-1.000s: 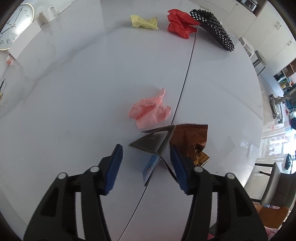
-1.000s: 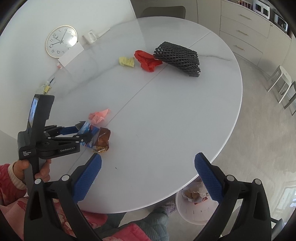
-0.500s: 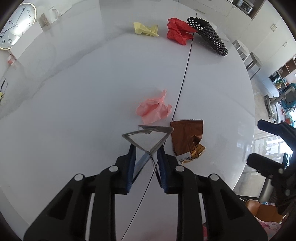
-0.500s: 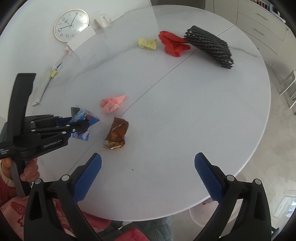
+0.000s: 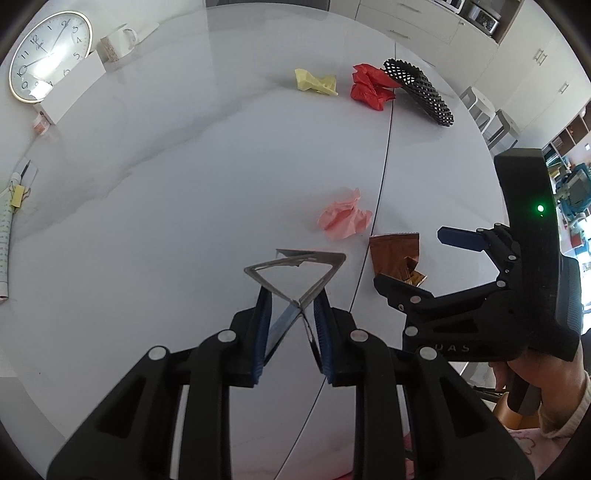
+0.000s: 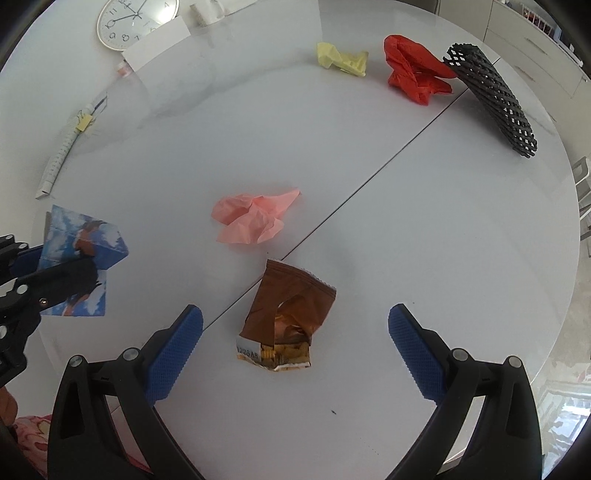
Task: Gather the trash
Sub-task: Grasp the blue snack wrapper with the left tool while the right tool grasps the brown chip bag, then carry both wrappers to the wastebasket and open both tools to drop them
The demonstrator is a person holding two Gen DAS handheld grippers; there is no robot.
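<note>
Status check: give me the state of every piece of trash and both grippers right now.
Left gripper: shut on blue carton, lifted.
Right gripper: open above brown wrapper.
Brown wrapper: torn open, lying flat.
Pink paper: crumpled.
Yellow paper: crumpled.
Red paper: crumpled.
Black mesh sleeve: lying down.

Ruler [image 5: 4,236] cut off at edge

A round white bench [image 6: 424,229] with faint grey veining has a dark seam running across its top. On it lie a torn brown snack wrapper [image 6: 286,317] beside the seam, crumpled pink paper [image 6: 255,218] just beyond it, and farther off crumpled yellow paper [image 6: 341,59], crumpled red paper [image 6: 415,75] and a black foam net sleeve [image 6: 491,98]. A wall clock [image 6: 136,20], a white mug [image 5: 118,40] and a rolled ruler [image 6: 61,155] rest near the far rim.
</note>
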